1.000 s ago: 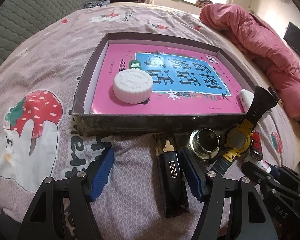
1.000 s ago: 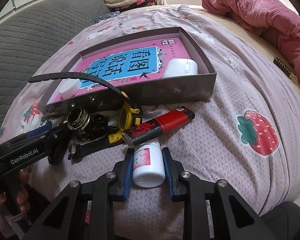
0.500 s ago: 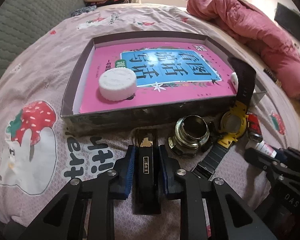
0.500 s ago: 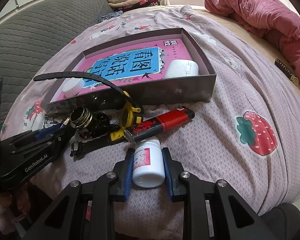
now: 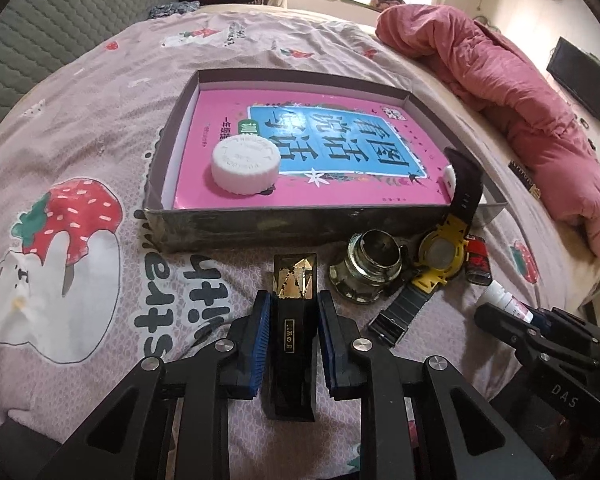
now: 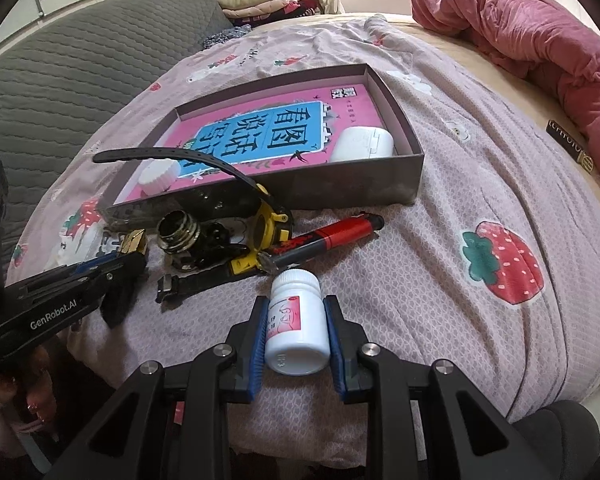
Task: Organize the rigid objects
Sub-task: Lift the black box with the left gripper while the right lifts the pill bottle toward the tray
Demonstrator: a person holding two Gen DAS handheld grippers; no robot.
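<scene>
My left gripper (image 5: pixel 292 312) is shut on a slim black box with a gold tip (image 5: pixel 294 320), lifted a little off the bedspread just in front of the shallow grey box (image 5: pixel 260 228). In that box lie a pink book (image 5: pixel 320 152), a white round lid (image 5: pixel 245 165) and a white case (image 6: pixel 362 145). My right gripper (image 6: pixel 296 316) is shut on a small white pill bottle (image 6: pixel 296 324). Between the two grippers lie a dark glass jar (image 5: pixel 374 264), a yellow-and-black watch (image 5: pixel 440 260) and a red-and-black lighter (image 6: pixel 328 236).
A rumpled pink quilt (image 5: pixel 500 80) lies along the right side of the bed. A grey quilted headboard (image 6: pixel 60 80) runs along the left, with folded clothes (image 6: pixel 268 0) behind it. Strawberry-print bedspread (image 6: pixel 480 220) stretches to the right of the grey box.
My left gripper's jaws closed from wide open onto the black box, centred on it and raised it slightly. The right gripper kept its hold on the pill bottle and lifted it a little.
</scene>
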